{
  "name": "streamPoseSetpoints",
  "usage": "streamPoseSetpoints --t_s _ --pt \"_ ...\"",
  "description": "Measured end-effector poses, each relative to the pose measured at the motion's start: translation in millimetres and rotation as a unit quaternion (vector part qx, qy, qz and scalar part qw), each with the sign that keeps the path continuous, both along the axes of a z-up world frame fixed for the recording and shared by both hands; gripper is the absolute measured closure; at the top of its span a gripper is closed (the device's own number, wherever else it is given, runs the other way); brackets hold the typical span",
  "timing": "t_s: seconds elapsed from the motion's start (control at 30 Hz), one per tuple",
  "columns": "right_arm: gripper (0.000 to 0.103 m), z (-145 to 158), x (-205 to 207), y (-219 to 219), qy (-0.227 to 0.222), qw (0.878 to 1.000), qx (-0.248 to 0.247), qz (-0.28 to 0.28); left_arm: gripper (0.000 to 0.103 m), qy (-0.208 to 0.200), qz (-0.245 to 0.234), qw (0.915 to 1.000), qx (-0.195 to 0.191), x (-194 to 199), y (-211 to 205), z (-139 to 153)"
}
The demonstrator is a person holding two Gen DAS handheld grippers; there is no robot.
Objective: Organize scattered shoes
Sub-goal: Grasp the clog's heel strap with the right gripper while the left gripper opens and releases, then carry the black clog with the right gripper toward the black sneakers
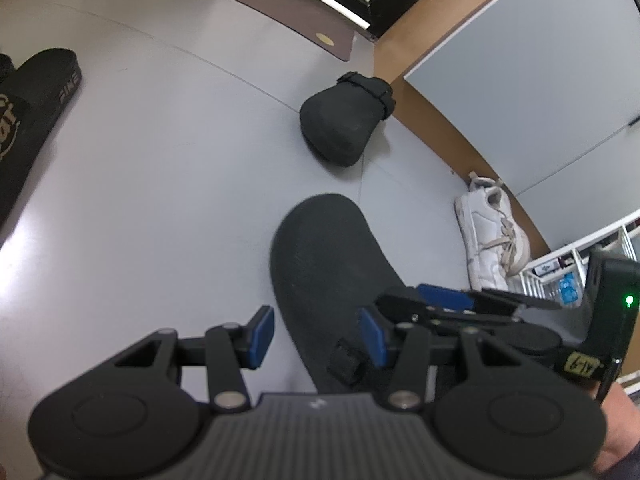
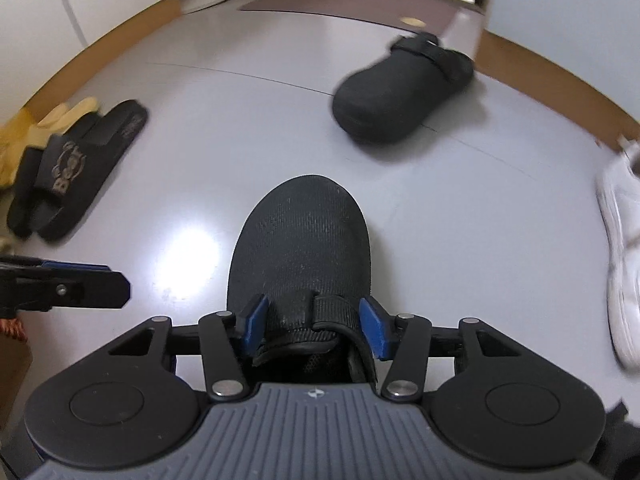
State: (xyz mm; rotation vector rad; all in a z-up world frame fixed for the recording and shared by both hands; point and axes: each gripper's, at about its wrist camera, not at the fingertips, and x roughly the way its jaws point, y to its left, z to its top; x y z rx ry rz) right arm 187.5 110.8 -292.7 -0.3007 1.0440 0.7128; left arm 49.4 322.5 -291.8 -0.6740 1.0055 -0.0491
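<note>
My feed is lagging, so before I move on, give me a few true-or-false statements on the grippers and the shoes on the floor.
1. The right gripper has its blue pads on either side of the near black textured clog, at its strap end. True.
2. The left gripper is clamped on the white lace-up sneaker. False: it is open and grips nothing; the sneaker lies apart, by the brown baseboard.
3. A second black clog with a strap lies farther off, near the wall. True.
4. The black slide sandal with gold lettering lies to the right of the held clog. False: it lies to the left.
5. The floor is dark wood. False: the pale grey floor is smooth and glossy.
</note>
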Motion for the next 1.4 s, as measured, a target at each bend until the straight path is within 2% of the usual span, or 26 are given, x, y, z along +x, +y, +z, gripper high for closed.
streamPoseSetpoints --t_s 0.1,0.17,0.23,0.27,0.37,0.5,0.67,0.83,0.97,1.03,1.07,1.13,1.2,1.27,1.4 --pt "0.047 -1 -2 5 -0.009 1.000 0.001 0.021 0.053 0.001 0.002 1.0000 0.000 -2 1 0" --pt "0.044 3 -1 3 -0.016 1.000 -0.001 -0.001 0.053 0.002 0.004 1.0000 0.000 -3 2 0" --pt "0.027 9 3 -4 -0.010 0.999 0.011 -0.036 0.052 0.003 0.007 1.0000 0.001 -4 3 0" --pt "0.025 17 3 -12 -0.008 0.997 0.035 -0.073 0.052 0.005 0.009 0.9999 0.001 -4 3 -1" --pt "0.024 26 -5 -21 -0.003 0.990 0.062 -0.124 0.052 0.006 0.012 0.9999 0.001 -5 4 -2" --pt "0.026 33 -23 -34 0.027 0.977 0.099 -0.186 0.052 0.008 0.017 0.9998 0.001 -7 6 -1" --pt "0.027 29 -34 -42 0.071 0.963 0.122 -0.230 0.052 0.013 0.027 0.9995 0.003 -11 9 -1" --pt "0.040 14 -33 -37 0.102 0.957 0.125 -0.243 0.052 0.018 0.031 0.9994 0.003 -14 11 -2" --pt "0.050 2 -26 -33 0.109 0.954 0.116 -0.255 0.052 0.019 0.028 0.9994 0.003 -14 10 -2" --pt "0.065 0 -23 -32 0.109 0.954 0.115 -0.256 0.052 0.020 0.026 0.9995 0.004 -13 10 -2" --pt "0.072 -2 -22 -30 0.108 0.955 0.114 -0.252 0.052 0.020 0.026 0.9995 0.005 -13 10 -2" --pt "0.078 -4 -21 -28 0.101 0.959 0.110 -0.241 0.052 0.021 0.026 0.9994 0.004 -13 10 -2" --pt "0.080 -3 -22 -26 0.089 0.964 0.110 -0.225 0.051 0.020 0.021 0.9996 0.004 -8 16 -4" --pt "0.081 -1 -24 -24 0.075 0.971 0.103 -0.204 0.051 0.016 -0.008 0.9998 0.004 18 37 -13" --pt "0.083 5 -24 -18 0.056 0.981 0.086 -0.162 0.051 0.016 -0.010 0.9998 0.006 16 36 -13"
